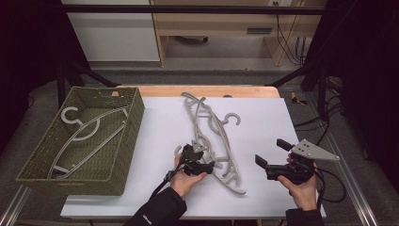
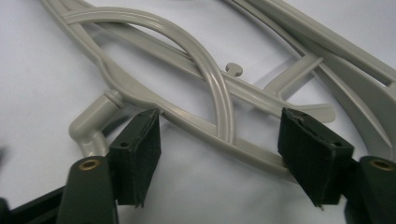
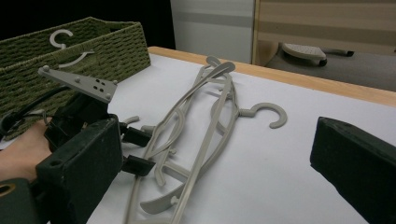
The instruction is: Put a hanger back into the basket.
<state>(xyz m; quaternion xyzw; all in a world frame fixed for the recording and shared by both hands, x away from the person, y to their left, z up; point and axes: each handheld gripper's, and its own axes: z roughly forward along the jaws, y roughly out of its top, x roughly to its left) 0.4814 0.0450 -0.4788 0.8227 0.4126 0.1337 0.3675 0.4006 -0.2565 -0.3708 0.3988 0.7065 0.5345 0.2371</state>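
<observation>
Several grey plastic hangers lie tangled in a pile at the middle of the white table top. My left gripper is low at the pile's near end, open. In the left gripper view its pads stand on either side of one hanger's lower bar, just beside its hook neck, with a gap at each pad. My right gripper is held to the right of the pile, open, with nothing between its jaws. In the right gripper view it faces the pile and the left gripper.
A green woven basket stands at the table's left with one grey hanger inside; the right gripper view shows it behind the left hand. White sheet lies bare right of the pile. A wooden table edge runs along the back.
</observation>
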